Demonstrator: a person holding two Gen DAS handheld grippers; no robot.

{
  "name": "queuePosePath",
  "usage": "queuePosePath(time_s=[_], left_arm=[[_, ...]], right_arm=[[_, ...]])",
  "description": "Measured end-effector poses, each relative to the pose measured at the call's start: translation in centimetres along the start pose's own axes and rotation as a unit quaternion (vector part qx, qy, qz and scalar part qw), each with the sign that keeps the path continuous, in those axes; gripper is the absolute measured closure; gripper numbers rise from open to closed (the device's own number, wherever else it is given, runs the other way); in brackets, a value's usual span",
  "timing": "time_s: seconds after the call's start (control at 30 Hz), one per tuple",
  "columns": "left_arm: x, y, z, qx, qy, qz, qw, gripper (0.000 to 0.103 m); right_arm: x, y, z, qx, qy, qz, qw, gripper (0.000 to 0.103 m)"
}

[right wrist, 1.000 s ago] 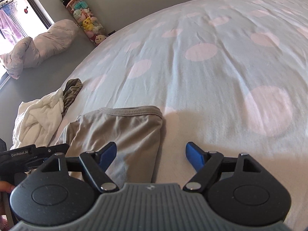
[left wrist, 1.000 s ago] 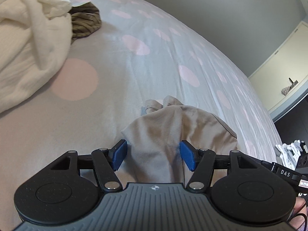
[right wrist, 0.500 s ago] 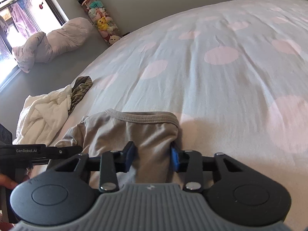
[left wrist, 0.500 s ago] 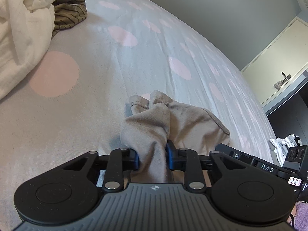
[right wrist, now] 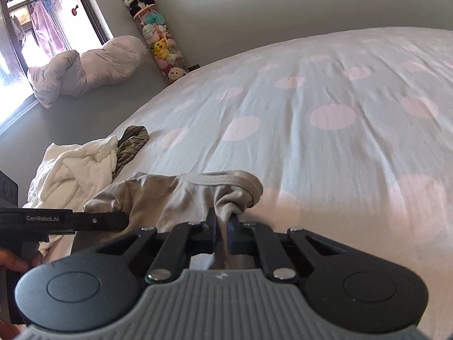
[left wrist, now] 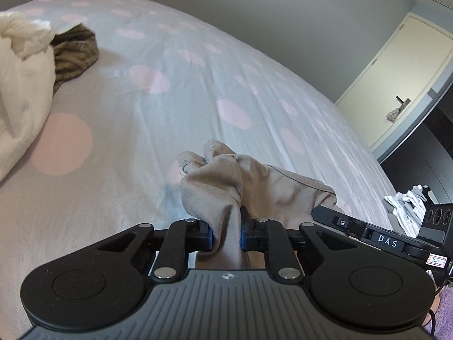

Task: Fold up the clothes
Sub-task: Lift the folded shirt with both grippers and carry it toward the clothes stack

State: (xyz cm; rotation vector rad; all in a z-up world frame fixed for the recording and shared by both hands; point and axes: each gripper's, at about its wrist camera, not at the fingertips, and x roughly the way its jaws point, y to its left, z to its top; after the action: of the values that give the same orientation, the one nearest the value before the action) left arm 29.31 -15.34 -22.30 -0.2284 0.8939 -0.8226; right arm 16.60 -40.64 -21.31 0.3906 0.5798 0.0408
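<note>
A taupe garment (left wrist: 254,181) lies bunched on the bed near me; in the right wrist view (right wrist: 170,195) its ribbed band faces away. My left gripper (left wrist: 226,235) is shut on one bunched part of it. My right gripper (right wrist: 222,229) is shut on the fabric just below the band's right end. Both pinched parts are lifted a little off the sheet. The right gripper's body (left wrist: 368,232) shows at the right of the left wrist view, and the left gripper's body (right wrist: 62,221) at the left of the right wrist view.
The bed sheet (right wrist: 325,141) is pale blue with pink dots. A white crumpled garment (left wrist: 19,85) and a striped brown one (left wrist: 73,53) lie to the left. White clothes (left wrist: 407,206) sit off the bed's right side. A pillow (right wrist: 85,70) and a plush-toy tube (right wrist: 158,45) stand by the window.
Both grippers went from open around the taupe garment to shut on it. They have since raised the pinched fabric slightly, bunching it more.
</note>
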Motion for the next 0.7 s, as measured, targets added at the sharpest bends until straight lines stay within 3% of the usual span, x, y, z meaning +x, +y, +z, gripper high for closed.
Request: queuePosePath(time_s=[0.33, 0.7], left_arm=[[-4.0, -2.7, -0.4, 0.03, -0.045, -0.001, 0.9985, 0.09], [-9.9, -9.3, -0.9, 0.082, -0.123, 0.0, 0.989, 0.091]], right_arm=[[-3.8, 3.4, 1.3, -0.036, -0.02, -0.024, 0.999, 0.095], [-11.2, 6.0, 2.7, -0.055, -0.076, -0.038, 0.995, 0.096]])
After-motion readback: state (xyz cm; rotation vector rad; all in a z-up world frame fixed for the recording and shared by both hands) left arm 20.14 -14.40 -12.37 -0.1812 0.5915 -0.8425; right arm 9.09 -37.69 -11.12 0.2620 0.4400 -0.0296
